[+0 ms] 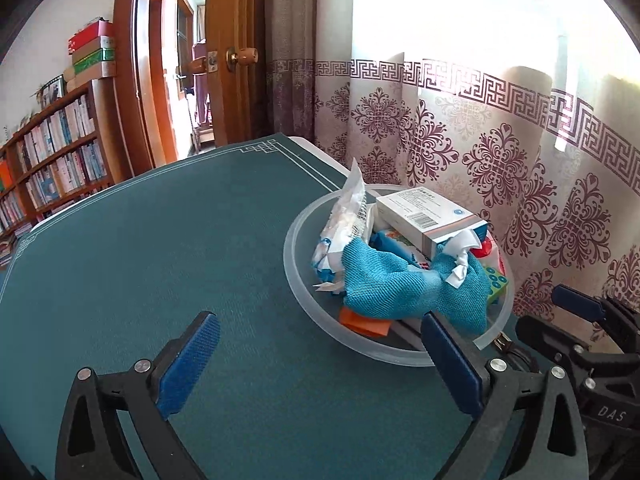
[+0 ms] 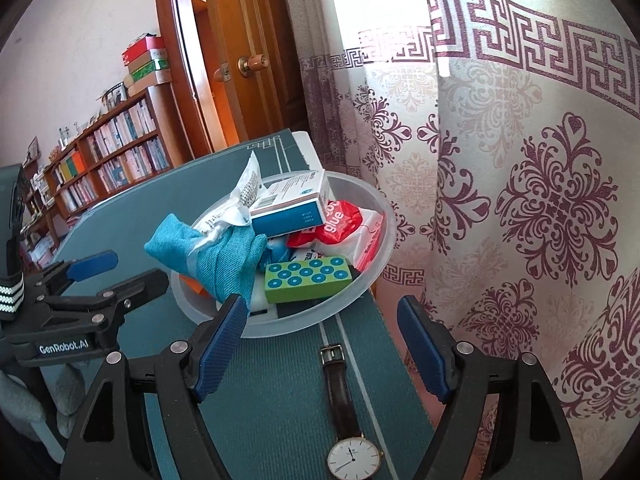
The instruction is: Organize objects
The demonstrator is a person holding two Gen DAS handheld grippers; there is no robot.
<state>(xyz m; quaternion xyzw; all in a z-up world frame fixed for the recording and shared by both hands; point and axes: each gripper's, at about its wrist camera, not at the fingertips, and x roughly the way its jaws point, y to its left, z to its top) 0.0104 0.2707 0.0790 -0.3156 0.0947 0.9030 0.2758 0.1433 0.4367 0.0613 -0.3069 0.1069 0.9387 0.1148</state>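
A frosted plastic bowl (image 1: 297, 280) stands on the teal table mat near the curtain. It holds a teal cloth (image 1: 384, 288), a white and blue box (image 1: 428, 216), a plastic packet (image 1: 344, 216), an orange item (image 1: 364, 322) and a green block with blue dots (image 2: 308, 278). A red glue pack (image 2: 340, 220) lies under the box. My left gripper (image 1: 320, 360) is open over bare mat, just left of the bowl. My right gripper (image 2: 324, 344) is open in front of the bowl (image 2: 372, 280). A brown-strapped watch (image 2: 354, 460) lies flat on the mat between and below its fingers, untouched.
A patterned curtain (image 2: 520, 200) hangs close along the table's right edge. Behind the table stand a wooden door (image 1: 236, 80) and a bookshelf (image 1: 60, 152) with boxes stacked on top. The left gripper (image 2: 120, 272) shows at the left of the right wrist view.
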